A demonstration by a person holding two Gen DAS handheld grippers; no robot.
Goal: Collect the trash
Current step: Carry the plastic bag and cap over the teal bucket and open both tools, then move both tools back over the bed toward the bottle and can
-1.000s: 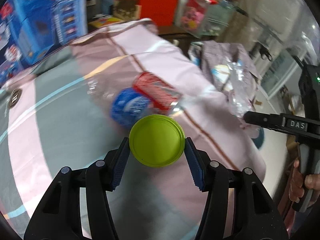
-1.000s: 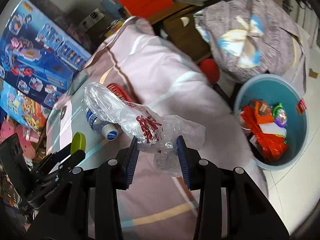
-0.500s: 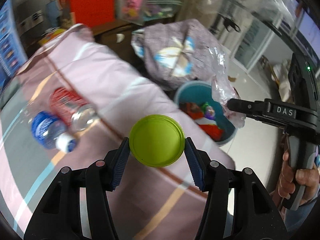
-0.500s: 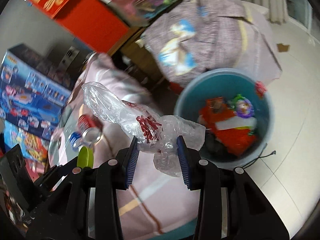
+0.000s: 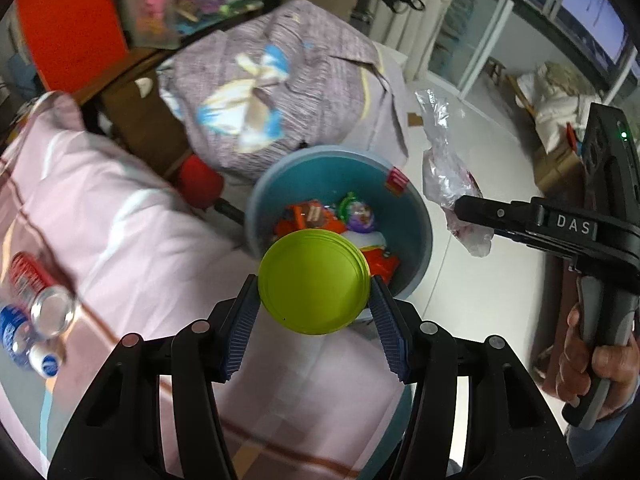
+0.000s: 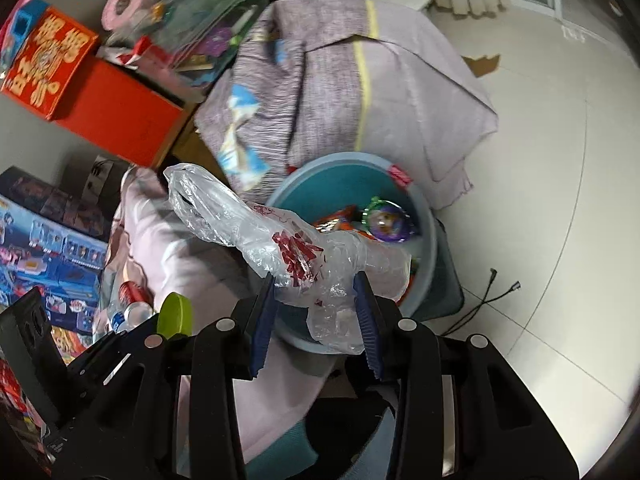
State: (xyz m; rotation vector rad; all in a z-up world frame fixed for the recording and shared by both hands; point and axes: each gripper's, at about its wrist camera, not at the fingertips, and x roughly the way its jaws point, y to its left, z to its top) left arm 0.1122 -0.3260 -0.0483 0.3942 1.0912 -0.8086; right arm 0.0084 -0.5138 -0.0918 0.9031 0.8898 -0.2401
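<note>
The green lid (image 5: 313,281) clamped in the left gripper (image 5: 313,308) is hung over the blue bin (image 5: 420,236) – the right gripper (image 6: 316,308), clamped on a plastic bag (image 6: 280,236), is held nearer its rim

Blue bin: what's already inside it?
The blue bin holds orange wrappers and a round purple and green toy package. The green lid in the left tongs and the plastic bag in the right tongs cover the rest.
</note>
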